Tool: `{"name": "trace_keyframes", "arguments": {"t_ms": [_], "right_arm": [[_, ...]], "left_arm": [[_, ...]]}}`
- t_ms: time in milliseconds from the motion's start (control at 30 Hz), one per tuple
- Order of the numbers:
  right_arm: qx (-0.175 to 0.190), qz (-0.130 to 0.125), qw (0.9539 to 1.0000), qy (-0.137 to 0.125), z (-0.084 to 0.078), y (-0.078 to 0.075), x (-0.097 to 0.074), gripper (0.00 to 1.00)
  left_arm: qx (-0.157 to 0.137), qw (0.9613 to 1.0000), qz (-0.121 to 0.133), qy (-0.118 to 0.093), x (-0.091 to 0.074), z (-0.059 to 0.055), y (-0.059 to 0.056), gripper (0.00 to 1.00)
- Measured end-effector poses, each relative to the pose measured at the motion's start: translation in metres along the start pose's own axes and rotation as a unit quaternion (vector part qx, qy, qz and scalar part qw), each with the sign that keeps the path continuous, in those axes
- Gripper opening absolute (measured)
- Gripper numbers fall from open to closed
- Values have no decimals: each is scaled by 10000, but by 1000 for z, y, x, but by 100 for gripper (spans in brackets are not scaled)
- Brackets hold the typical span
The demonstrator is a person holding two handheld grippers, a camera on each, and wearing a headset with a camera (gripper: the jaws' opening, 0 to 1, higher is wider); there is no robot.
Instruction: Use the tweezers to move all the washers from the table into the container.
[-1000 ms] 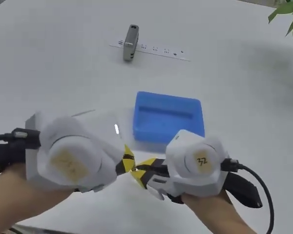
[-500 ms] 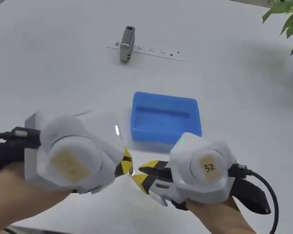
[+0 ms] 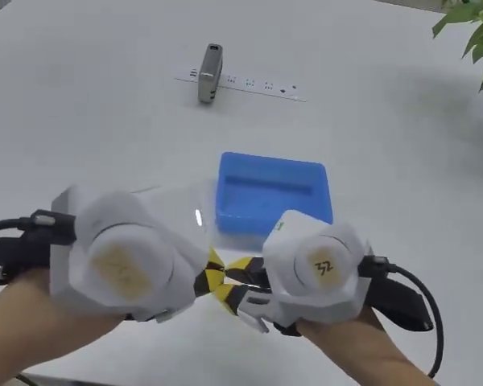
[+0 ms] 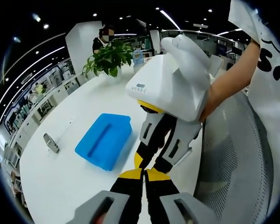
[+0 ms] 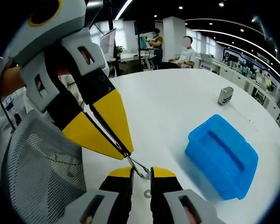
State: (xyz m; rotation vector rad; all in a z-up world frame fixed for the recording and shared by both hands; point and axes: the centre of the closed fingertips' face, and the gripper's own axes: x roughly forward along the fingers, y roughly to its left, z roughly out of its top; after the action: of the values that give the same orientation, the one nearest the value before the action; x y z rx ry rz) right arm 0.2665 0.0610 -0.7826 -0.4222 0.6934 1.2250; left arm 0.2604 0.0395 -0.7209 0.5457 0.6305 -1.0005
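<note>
Just short of the container's (image 3: 274, 193) near edge, the left tongs (image 4: 144, 173) are clamped fully shut on the tweezers (image 5: 136, 166), a thin metal strip pinched between their yellow tips. The right tongs (image 5: 141, 173) meet them nose to nose, with only a narrow gap between their pads. The tweezers' tip lies in that gap, but I cannot tell whether the pads press on it or merely bracket it. 1 washer (image 5: 147, 192) lies flat on the counter (image 3: 105, 121) right under that tip, near the container but clear of its wall.

The risks, as I judge them, start with the tweezers themselves. They are slim and worked by 2 blunt tools, so an uneven squeeze from the right tongs could twist them in the left grip or spring the tips past the washer. A flat washer on a smooth counter may skid rather than lift. If it is caught only by its rim, it could drop before it clears the container's wall. The power strip (image 3: 258, 84) and its adapter (image 3: 211, 72) lie well beyond the container's far side and look like no obstacle.
</note>
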Motion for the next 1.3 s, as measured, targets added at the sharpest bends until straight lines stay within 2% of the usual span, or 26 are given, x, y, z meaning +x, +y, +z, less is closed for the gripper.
{"name": "trace_keyframes", "arguments": {"t_ms": [333, 400, 433, 500, 600, 667, 767, 900, 933, 967, 1000, 1067, 1133, 1200, 1300], "right_arm": [[-309, 214, 9992, 117, -3, 1, 7, 7], [-384, 178, 9991, 88, -4, 2, 6, 6], [-538, 103, 9985, 68, -4, 1, 5, 6], [-794, 18, 9968, 133, -4, 1, 3, 5], [-964, -35, 9951, 238, -5, 0, 1, 3], [-1044, -20, 9942, 263, -5, -2, 1, 3], [-1065, -39, 9939, 272, -5, -4, 0, 3], [-1037, -29, 9943, 231, 0, -5, -6, 3], [-1028, -22, 9945, 206, 2, -4, -8, 3], [-1030, -20, 9945, 198, 3, -4, -9, 3], [-1038, -17, 9944, 195, 4, -3, -9, 3], [-1047, -16, 9943, 182, 6, -3, -13, 3], [-1025, -40, 9947, 122, 9, -5, -17, 3], [-902, -30, 9959, 42, 13, -7, -21, 3], [-780, -67, 9969, -60, 20, -13, -29, 3]], "left_arm": [[114, 9999, -25, 44, 0, -1, -1, 0], [97, 9999, -23, 25, 0, 0, -1, 0], [116, 9999, -12, 23, 2, 1, -2, 0], [166, 9999, -16, 31, 4, 4, -2, 0], [211, 9998, 72, -12, 4, 6, 1, 0], [24, 10000, 63, -16, 6, 7, 2, 0], [15, 9999, 129, -109, 6, 9, 3, 0], [-255, 9987, 327, -282, 5, 12, 6, 0], [-406, 9974, 493, -341, 4, 12, 10, 3], [-455, 9972, 477, -364, 3, 12, 10, 6], [-605, 9957, 551, -430, 1, 12, 11, 11], [-936, 9902, 761, -703, -5, 16, 16, 21], [-1271, 9832, 898, -952, -14, 17, 19, 29], [-1682, 9719, 1095, -1230, -24, 15, 24, 36], [-2081, 9595, 1266, -1415, -35, 8, 27, 47]]}}
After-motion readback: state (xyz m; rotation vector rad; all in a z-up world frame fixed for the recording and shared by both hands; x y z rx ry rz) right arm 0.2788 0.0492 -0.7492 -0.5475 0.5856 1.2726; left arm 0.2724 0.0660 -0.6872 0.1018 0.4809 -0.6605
